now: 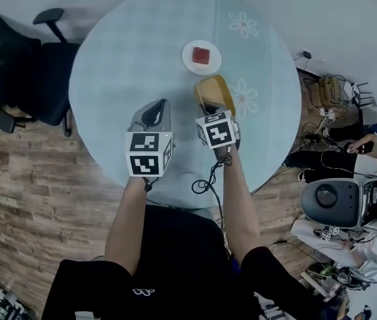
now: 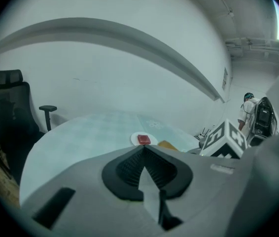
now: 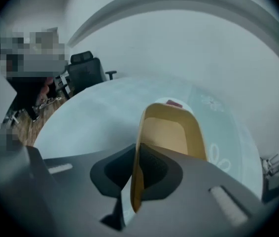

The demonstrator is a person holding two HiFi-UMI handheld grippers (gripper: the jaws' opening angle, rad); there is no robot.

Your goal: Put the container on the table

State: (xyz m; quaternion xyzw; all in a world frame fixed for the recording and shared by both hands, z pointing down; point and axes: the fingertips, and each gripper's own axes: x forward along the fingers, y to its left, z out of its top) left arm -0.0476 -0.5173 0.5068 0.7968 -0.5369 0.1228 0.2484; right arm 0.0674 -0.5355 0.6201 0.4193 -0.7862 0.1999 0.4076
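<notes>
Yellow container (image 3: 171,132) in right gripper (image 3: 135,158)

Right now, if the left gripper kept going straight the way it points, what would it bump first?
Probably the small round white plate holding a red block, which sits dead ahead of the shut left gripper. The gripper may be higher than the plate, so it could pass over.
</notes>
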